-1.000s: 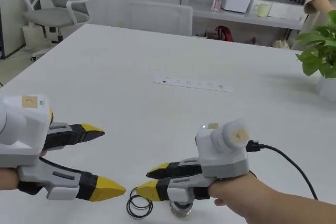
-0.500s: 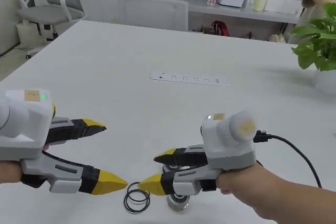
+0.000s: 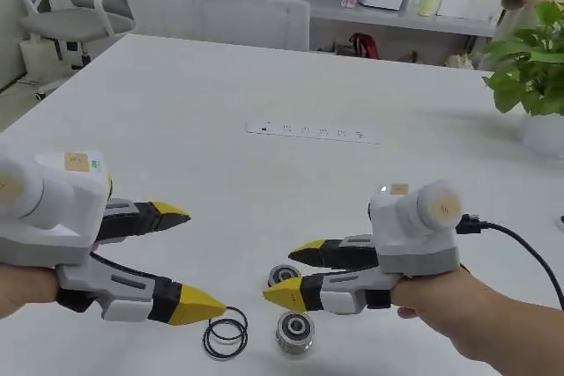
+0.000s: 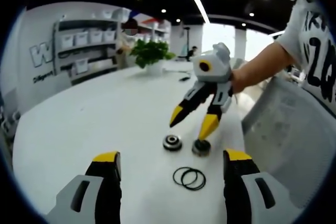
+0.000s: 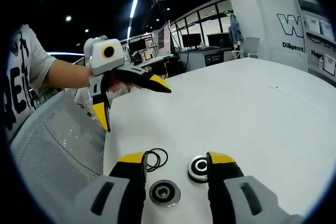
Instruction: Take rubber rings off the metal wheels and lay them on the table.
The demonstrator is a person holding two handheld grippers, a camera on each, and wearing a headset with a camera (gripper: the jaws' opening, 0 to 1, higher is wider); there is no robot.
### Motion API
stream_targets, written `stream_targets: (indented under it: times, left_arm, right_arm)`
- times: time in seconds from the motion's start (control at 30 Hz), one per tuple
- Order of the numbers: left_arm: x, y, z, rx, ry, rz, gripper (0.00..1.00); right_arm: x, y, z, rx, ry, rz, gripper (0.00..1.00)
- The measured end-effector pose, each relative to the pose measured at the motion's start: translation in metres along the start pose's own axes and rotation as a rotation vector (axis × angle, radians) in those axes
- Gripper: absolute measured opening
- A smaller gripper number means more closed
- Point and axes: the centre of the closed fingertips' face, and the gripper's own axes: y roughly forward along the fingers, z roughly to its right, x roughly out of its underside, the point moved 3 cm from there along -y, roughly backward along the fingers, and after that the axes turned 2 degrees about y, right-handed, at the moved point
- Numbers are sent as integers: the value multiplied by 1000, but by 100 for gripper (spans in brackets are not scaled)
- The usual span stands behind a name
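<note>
On table (image 3: 264, 85), wheels (image 3: 294, 329) axle-up, rings (image 3: 226, 334) flat, left gripper (image 3: 198, 261) and right gripper (image 3: 284, 272) fingers apart

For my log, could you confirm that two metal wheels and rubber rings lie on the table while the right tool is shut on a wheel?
No: the head view shows the right tool open, gripping nothing; metal wheels and rubber rings lie on the table.
</note>
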Motion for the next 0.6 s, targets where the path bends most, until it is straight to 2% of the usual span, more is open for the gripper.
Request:
stream_targets:
  times: [0.23,0.6]
  left_arm:
    - [-6,9,-6,3,2,7,80]
    - [-5,27,-12,10,-1,-5,77]
  right_arm:
    - [5,-8,15,40,13,-2,42]
    - [22,-14,31,80,27,-25,38]
